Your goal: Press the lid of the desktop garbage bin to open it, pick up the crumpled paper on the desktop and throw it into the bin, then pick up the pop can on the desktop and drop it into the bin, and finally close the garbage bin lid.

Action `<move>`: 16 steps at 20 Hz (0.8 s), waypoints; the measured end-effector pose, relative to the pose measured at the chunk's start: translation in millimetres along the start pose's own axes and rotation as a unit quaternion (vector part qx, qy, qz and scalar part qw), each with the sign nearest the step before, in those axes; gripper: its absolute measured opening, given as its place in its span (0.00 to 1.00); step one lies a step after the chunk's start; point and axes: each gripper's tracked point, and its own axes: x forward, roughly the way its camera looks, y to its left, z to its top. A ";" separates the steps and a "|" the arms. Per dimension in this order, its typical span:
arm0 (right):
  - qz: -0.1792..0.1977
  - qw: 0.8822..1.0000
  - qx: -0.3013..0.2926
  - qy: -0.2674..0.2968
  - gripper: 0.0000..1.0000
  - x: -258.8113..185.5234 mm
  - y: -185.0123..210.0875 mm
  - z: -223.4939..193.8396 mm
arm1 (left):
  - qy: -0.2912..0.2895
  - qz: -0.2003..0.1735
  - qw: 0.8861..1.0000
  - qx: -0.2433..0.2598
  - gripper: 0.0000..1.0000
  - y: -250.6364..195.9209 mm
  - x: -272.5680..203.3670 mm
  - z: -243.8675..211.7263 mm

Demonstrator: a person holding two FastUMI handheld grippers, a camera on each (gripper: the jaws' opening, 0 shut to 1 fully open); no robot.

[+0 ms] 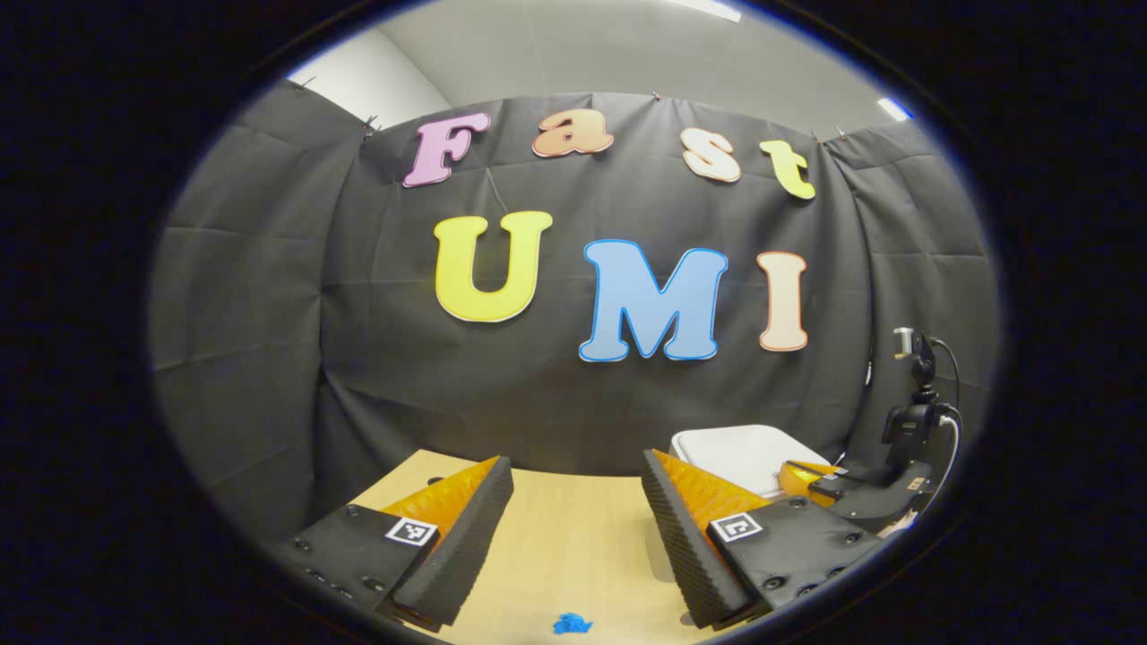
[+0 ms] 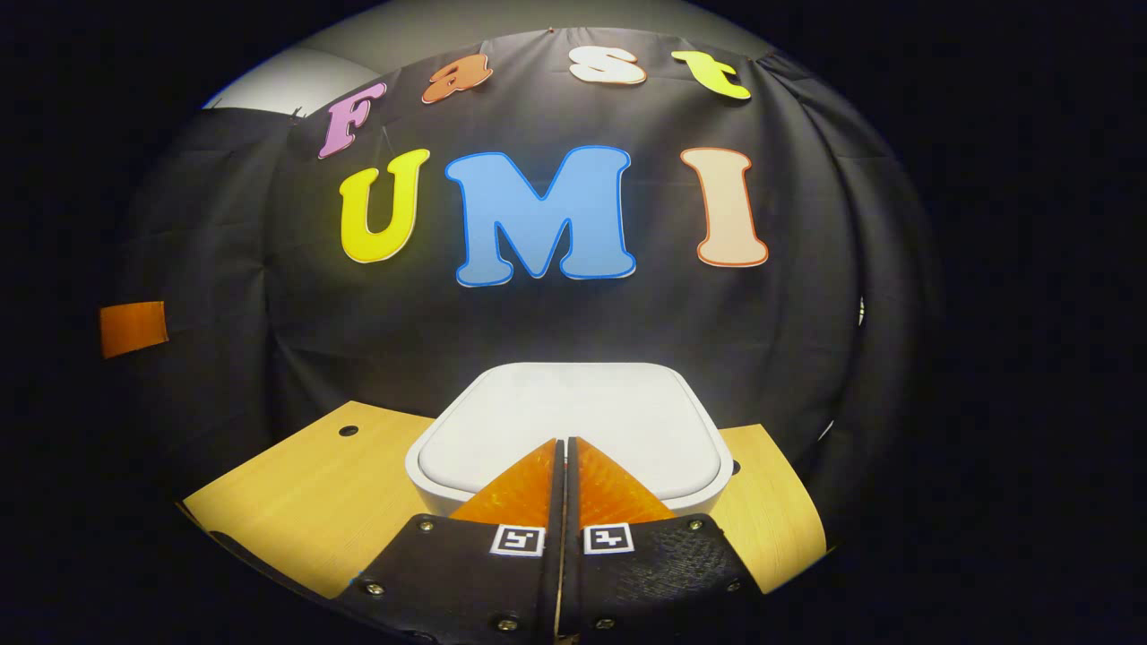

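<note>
The white garbage bin (image 2: 573,408) stands at the back of the wooden table, its lid down. My right gripper (image 2: 563,442) is shut with nothing between the fingers, and its tips lie over the near half of the lid; I cannot tell if they touch it. In the left gripper view the bin (image 1: 739,448) is at the right, with the right gripper (image 1: 789,473) at its right edge. My left gripper (image 1: 575,464) hangs open above the table, holding nothing. A small blue crumpled scrap (image 1: 571,623) lies on the table below and between its fingers.
The light wooden table (image 2: 296,497) runs back to the black cloth wall, with a small hole (image 2: 348,431) near its far left edge. A black camera stand with cables (image 1: 914,403) rises at the right, behind the right gripper.
</note>
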 end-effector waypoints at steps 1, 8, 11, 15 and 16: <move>0.002 1.000 0.011 0.004 0.02 0.3 -0.1 0.2 | -0.001 -0.001 1.000 -0.002 0.95 -0.6 0.1 0.1; 0.001 0.999 0.042 -0.025 0.01 -6.2 -2.9 34.6 | -0.002 -0.010 1.000 -0.002 0.95 -6.9 -0.6 -0.9; -0.005 0.998 0.044 -0.054 0.01 -12.2 -5.8 63.2 | -0.002 -0.015 1.000 0.001 0.95 -10.7 1.2 0.1; -0.009 0.995 0.058 -0.085 0.01 -22.8 -13.7 92.9 | 0.000 -0.021 1.000 0.003 0.95 -13.4 2.6 -2.8; -0.012 0.994 0.060 -0.092 0.01 -25.4 -15.2 97.8 | 0.000 -0.021 1.000 0.003 0.95 -13.5 3.5 -2.5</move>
